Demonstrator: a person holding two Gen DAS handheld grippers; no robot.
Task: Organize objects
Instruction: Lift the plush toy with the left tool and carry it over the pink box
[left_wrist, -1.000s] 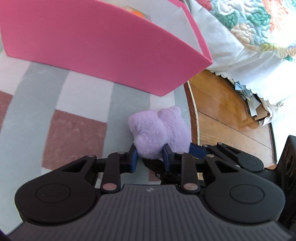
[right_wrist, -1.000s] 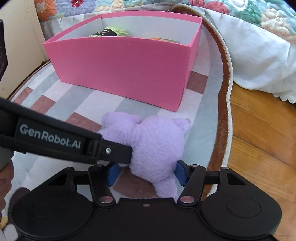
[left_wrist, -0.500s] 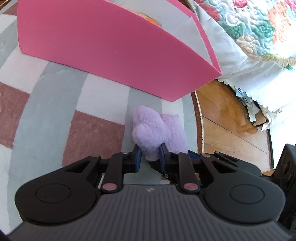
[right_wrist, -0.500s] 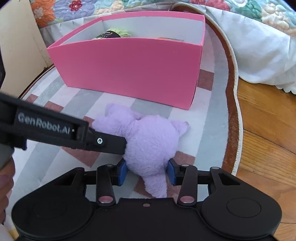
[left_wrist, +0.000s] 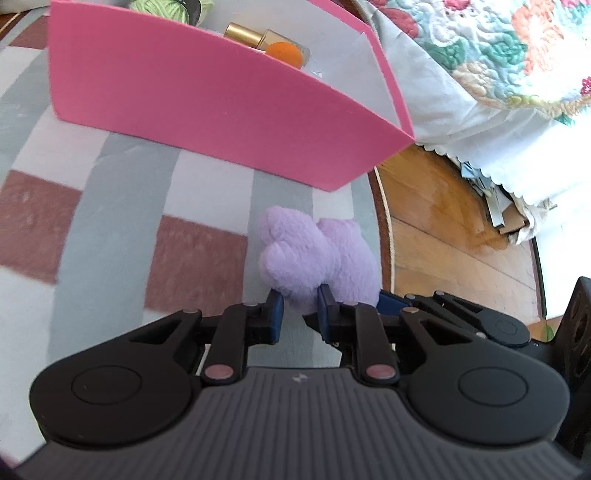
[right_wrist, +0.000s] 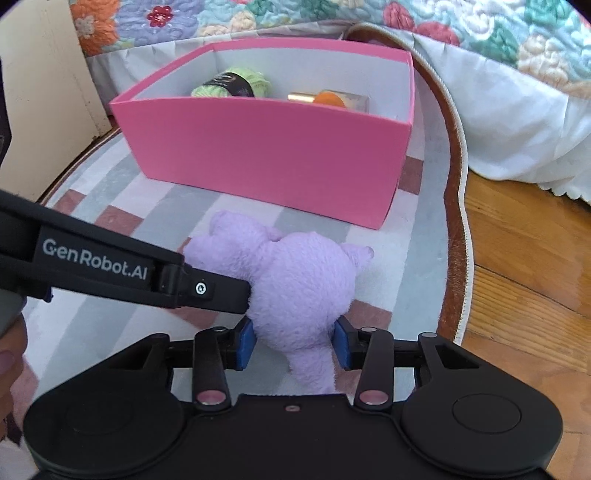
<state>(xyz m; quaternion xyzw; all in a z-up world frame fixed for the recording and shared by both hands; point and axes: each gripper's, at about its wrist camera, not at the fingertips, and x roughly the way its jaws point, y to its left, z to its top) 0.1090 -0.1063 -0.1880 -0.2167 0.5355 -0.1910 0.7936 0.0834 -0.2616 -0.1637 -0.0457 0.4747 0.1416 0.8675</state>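
Box (right_wrist: 273, 155) lies ahead of and above both claws, left gripper (left_wrist: 300, 306) and right gripper (right_wrist: 293, 345) each clenched on the purple plush (right_wrist: 295, 284), its length running toward that box.

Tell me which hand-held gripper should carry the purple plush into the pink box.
Right: its pads squeeze the plush's body, facing the pink box. The left pinches only an edge.

Wooden floor (right_wrist: 524, 258) carried a checked rug (right_wrist: 421, 258) of grey, white and brown. A pink box (right_wrist: 266, 162) stood on the rug; a purple plush toy (right_wrist: 295, 280) lay just before the box.
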